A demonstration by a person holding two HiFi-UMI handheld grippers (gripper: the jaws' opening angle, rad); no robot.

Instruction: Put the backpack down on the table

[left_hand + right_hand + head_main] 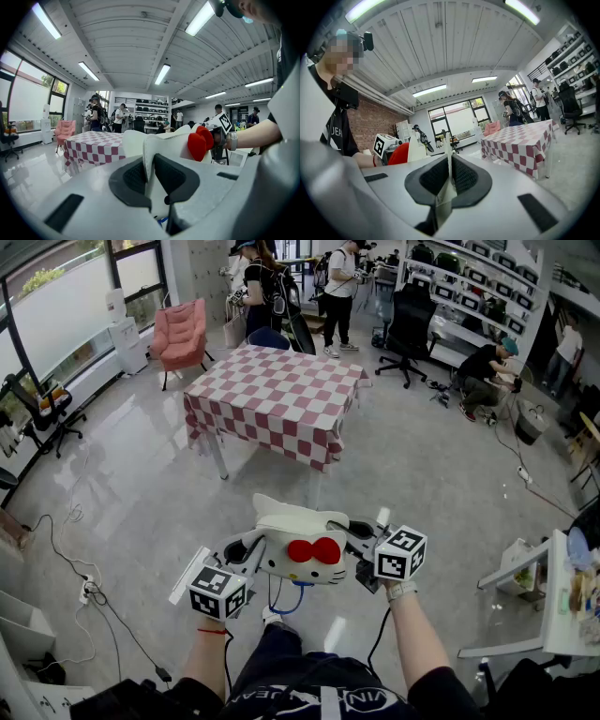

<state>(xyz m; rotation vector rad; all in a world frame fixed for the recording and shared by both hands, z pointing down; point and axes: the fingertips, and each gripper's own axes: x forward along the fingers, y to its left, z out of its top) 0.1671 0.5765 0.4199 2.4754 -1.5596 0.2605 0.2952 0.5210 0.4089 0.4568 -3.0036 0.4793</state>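
Note:
A white cat-shaped backpack point(298, 546) with a red bow hangs in the air in front of me, well short of the table point(277, 399) with the red-and-white checked cloth. My left gripper point(242, 563) is shut on the backpack's left edge; in the left gripper view the white fabric point(161, 154) is pinched between the dark pads. My right gripper point(364, 549) is shut on its right edge, a thin white strip point(449, 159) clamped between the pads. The table point(96, 145) point(522, 140) stands a few steps ahead.
A pink armchair point(180, 332) stands left of the table, a black office chair point(410, 326) at the back right. People stand behind the table point(339, 282) and one crouches at the right point(486, 371). Cables point(70, 563) trail on the floor at left. A white folding table point(562, 601) is at right.

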